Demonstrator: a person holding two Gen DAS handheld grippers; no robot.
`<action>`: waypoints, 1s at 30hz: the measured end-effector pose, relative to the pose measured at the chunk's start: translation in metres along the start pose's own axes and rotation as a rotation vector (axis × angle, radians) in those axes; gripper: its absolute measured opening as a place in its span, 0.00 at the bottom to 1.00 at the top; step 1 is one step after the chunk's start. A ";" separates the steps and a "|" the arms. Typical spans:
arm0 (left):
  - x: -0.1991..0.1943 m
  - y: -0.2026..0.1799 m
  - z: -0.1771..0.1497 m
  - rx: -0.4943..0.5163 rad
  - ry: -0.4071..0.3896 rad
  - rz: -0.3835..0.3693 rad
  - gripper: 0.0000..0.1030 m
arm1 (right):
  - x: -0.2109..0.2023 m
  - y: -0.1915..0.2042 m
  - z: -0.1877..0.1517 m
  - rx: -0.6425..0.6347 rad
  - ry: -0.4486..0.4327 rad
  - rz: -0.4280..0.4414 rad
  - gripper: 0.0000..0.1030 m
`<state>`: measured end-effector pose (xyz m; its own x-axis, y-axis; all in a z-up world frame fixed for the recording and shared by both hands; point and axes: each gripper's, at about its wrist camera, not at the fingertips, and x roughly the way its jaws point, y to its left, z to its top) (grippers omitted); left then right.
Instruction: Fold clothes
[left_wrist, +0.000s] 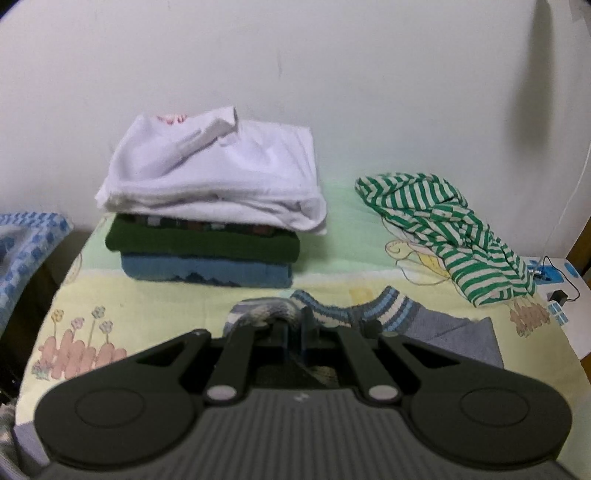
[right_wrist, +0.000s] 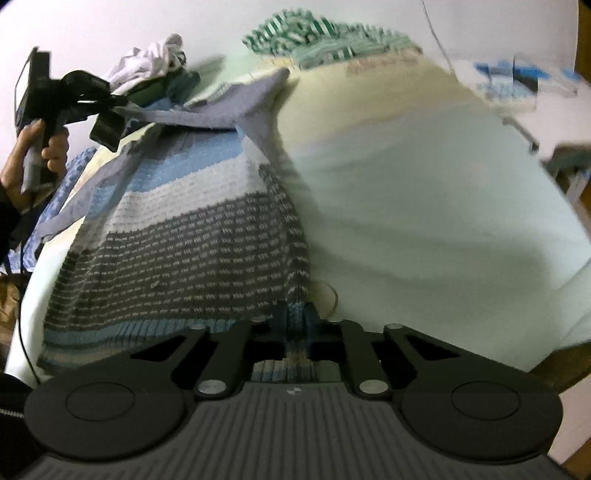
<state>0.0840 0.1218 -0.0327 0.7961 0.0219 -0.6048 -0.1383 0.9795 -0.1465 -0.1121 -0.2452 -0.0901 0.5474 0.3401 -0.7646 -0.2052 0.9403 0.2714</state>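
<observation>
A striped knit sweater (right_wrist: 192, 236) in grey, white and blue lies stretched across the bed. My right gripper (right_wrist: 297, 325) is shut on its blue ribbed hem at the near edge. My left gripper (left_wrist: 293, 325) is shut on the sweater's collar end (left_wrist: 332, 310), bunching the knit. In the right wrist view the left gripper (right_wrist: 107, 122) shows at far left, held by a hand, lifting the sweater's far end and a grey sleeve (right_wrist: 221, 107) above the bed.
A stack of folded clothes (left_wrist: 210, 199), white on green on blue, stands at the back by the wall. A crumpled green-striped shirt (left_wrist: 443, 229) lies at the back right. The bed sheet (right_wrist: 406, 184) is pale yellow-green. A blue patterned cloth (left_wrist: 26, 243) lies left. A white table with a cable (left_wrist: 561, 291) is right.
</observation>
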 end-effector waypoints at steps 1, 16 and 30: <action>-0.003 0.000 0.003 0.006 -0.010 0.004 0.00 | -0.002 0.004 0.000 -0.024 -0.011 0.000 0.07; -0.013 0.035 0.012 0.003 -0.046 0.135 0.00 | 0.028 0.081 -0.006 -0.335 0.117 0.226 0.13; -0.009 0.053 -0.022 -0.070 0.012 0.154 0.00 | 0.010 0.038 -0.002 -0.182 0.113 0.186 0.21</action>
<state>0.0565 0.1688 -0.0523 0.7555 0.1685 -0.6332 -0.2993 0.9484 -0.1048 -0.1159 -0.2060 -0.0884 0.3946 0.4943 -0.7745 -0.4419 0.8412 0.3117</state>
